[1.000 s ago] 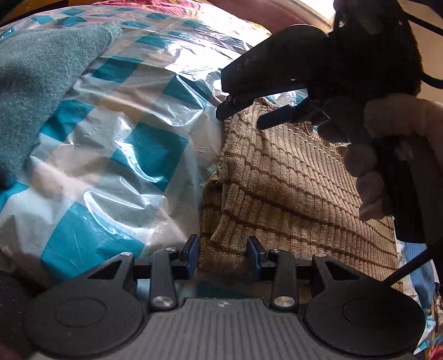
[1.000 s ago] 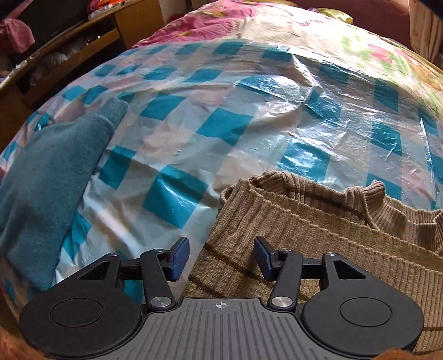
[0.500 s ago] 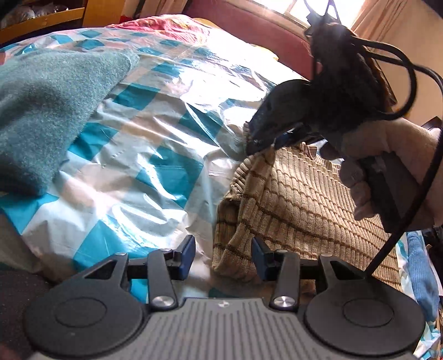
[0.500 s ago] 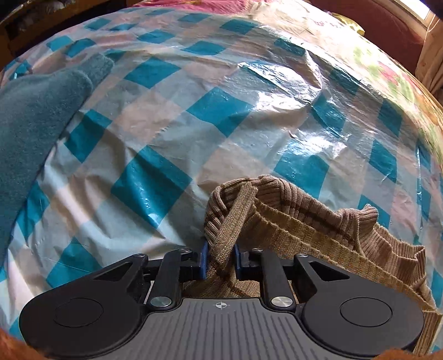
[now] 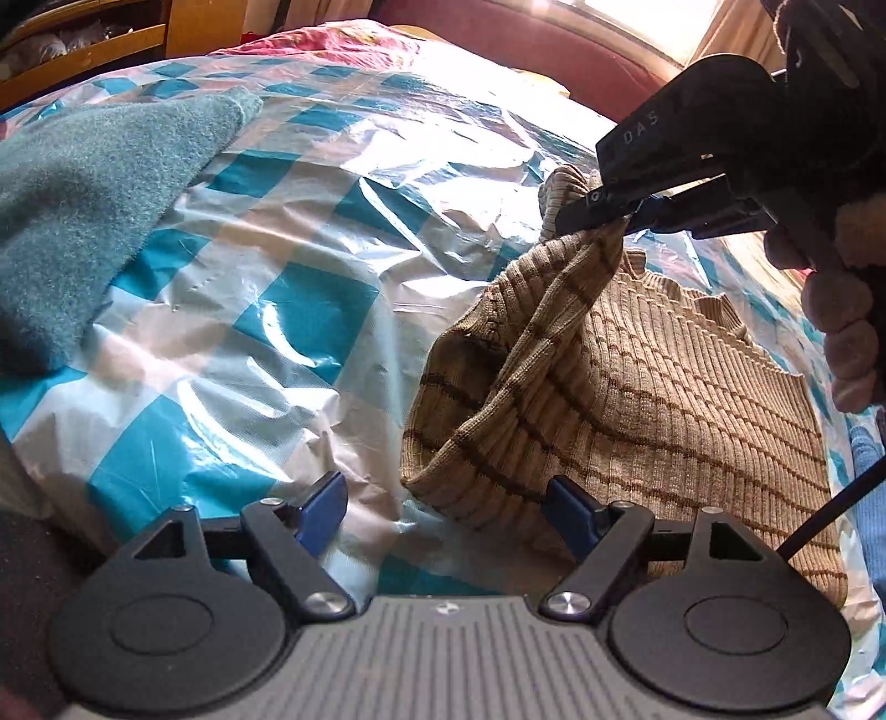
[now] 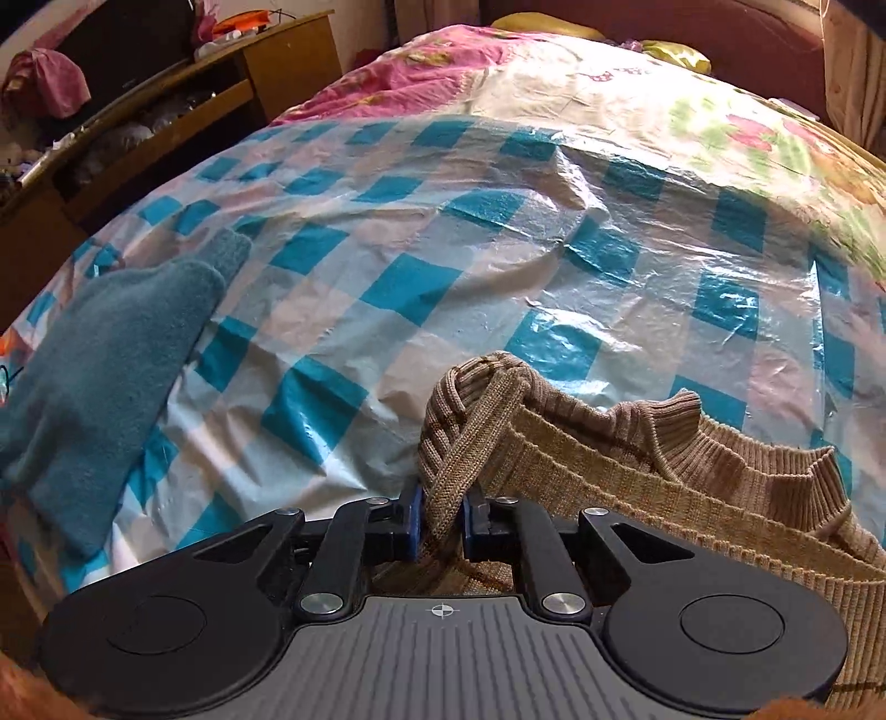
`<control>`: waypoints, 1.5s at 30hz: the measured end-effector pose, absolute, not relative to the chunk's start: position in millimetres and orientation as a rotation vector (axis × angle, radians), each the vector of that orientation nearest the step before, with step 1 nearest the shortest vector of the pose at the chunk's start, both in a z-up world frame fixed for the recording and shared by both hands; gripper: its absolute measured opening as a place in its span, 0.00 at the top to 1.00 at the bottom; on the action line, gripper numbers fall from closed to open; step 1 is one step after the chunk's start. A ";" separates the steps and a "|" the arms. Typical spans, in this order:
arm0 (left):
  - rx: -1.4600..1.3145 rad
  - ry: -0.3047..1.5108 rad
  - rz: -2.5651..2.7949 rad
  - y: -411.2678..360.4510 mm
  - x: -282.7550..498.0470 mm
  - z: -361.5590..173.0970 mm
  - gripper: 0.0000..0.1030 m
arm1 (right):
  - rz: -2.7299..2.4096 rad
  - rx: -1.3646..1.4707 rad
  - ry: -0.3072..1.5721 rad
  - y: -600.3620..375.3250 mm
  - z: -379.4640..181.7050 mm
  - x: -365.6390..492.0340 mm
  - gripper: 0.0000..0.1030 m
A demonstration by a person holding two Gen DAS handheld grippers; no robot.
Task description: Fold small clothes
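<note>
right gripper [image 6: 441, 523] pinches the tan sweater [image 5: 637, 387] corner up to fold it, while the left gripper [image 5: 443, 512], jaws just spread wide, waits at the hem.

sweaters: 2 – tan [image 5: 637, 387], teal [image 5: 83, 221] | tongs: 2 [image 5: 443, 512] [image 6: 443, 518]

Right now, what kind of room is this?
Most likely a bedroom at home. The clothes lie on a bed with a flowery quilt, a checked plastic sheet over it, a pillow at the far end and a wooden cabinet beside it.
</note>
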State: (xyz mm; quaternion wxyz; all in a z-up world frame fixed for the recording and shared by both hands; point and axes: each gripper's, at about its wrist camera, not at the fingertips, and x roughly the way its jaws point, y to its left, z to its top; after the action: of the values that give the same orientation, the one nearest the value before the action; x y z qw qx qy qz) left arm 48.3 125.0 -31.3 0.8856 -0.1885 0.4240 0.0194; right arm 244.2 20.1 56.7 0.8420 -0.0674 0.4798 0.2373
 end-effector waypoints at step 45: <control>0.077 0.808 -0.628 -135.2 65.8 -8.8 0.80 | 0.230 0.575 0.862 -325.2 32.9 184.0 0.58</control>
State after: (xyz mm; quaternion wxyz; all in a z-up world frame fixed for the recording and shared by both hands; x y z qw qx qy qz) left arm 65.8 -135.2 -8.8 0.8712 0.0368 0.3865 -0.3006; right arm 184.0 -325.2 32.9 0.8625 0.2742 0.4110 0.1096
